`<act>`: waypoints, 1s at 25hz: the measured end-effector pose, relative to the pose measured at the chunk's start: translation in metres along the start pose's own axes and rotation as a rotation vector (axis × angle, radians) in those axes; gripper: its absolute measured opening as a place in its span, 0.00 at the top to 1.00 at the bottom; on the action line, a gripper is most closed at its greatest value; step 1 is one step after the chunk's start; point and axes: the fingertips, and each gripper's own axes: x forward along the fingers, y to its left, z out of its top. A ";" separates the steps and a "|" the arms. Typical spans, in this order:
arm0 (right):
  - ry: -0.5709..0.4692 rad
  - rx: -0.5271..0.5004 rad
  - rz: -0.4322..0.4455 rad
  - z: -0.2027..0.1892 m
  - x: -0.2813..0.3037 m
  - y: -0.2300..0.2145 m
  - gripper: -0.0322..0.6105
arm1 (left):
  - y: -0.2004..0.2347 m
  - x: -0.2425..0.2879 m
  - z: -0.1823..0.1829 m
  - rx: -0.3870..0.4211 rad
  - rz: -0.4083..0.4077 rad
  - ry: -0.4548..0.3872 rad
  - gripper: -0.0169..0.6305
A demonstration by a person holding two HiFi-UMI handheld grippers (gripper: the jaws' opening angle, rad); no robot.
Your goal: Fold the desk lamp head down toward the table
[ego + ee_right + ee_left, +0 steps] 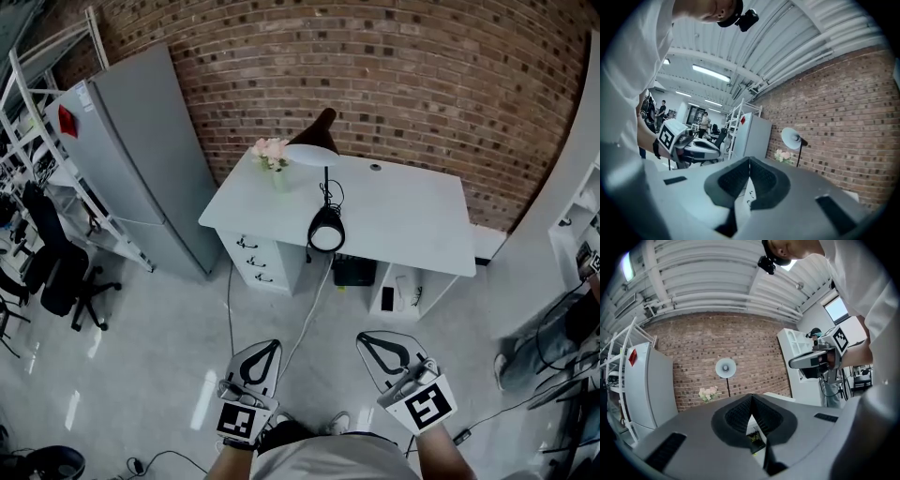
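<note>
A person stands on the floor (141, 375) well apart from the white surface (412, 225) by the brick wall (422, 75), a claw in each hand pointed level toward it. The desk lamp (325, 192) stands on the near part of that surface, just beside a vase of flowers (272, 150). Its lamp head (312, 153) is raised on the upright stem, and in both gripper views it faces out into the room. The left claw (262, 349) has its jaws pressed together with nothing between them, and so does the right claw (375, 341). Neither is near the lamp. By these pictures the fold has not begun: the approach to the surface, the hold on the head and the push down toward the surface all appear left to do.
</note>
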 end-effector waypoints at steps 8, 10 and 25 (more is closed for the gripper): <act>-0.035 0.030 0.093 -0.002 -0.003 -0.001 0.92 | -0.014 -0.001 0.001 -0.015 0.036 0.021 0.96; -0.042 0.032 0.099 0.000 -0.002 -0.001 0.92 | -0.014 0.001 0.000 -0.014 0.042 0.027 0.96; -0.024 0.015 0.082 -0.012 0.017 -0.020 0.92 | -0.007 0.043 -0.016 -0.027 -0.009 0.009 0.96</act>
